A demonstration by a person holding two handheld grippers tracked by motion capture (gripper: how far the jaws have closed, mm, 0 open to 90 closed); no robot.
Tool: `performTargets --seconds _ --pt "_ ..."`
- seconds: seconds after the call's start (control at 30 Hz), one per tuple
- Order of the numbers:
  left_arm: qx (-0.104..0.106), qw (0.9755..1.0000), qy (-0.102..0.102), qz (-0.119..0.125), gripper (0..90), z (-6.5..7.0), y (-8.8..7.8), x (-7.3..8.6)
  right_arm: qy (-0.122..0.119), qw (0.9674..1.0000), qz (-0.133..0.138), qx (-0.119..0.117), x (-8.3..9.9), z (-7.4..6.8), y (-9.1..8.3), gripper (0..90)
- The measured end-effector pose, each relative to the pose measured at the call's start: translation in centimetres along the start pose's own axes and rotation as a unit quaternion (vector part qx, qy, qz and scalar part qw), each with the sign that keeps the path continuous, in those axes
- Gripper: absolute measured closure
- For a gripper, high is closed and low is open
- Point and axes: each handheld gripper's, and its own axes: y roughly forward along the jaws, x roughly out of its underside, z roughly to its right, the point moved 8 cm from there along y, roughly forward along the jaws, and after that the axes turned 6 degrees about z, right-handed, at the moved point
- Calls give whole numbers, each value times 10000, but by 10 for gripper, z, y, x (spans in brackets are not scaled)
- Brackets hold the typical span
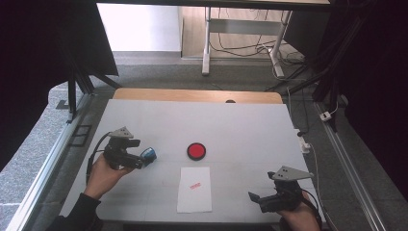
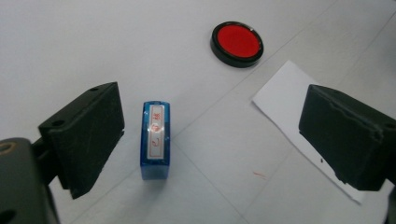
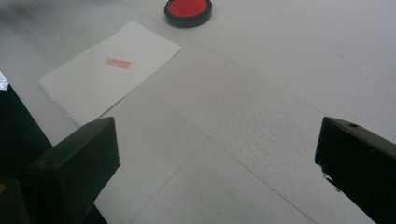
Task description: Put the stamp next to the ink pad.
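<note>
The high view looks forward and down over the whole table (image 1: 144,115). Each gripper view sits low and close to the tabletop, looking along its own jaws toward the ink pad (image 1: 196,150). All three share the pad and the paper (image 1: 195,188) just beside it.

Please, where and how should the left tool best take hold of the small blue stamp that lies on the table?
The blue stamp lies flat on the table, label up, between the open jaws of the left tool. Probably best: come straight down from above and close on its two long blue sides, at the middle. They look flat and parallel, and the jaws already stand either side.
</note>
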Motion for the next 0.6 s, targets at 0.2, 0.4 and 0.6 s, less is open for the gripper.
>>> performTargets --seconds 0.2,0.4,0.6 --pt "129 9994 -199 243 51 8 -15 4 -15 10000 0 -5 0 0 0 0" --pt "152 9988 -278 366 36 14 -29 12 -8 10000 3 -2 0 0 0 0" --pt "103 9986 -251 449 20 22 -44 23 -9 10000 5 1 0 0 0 0"
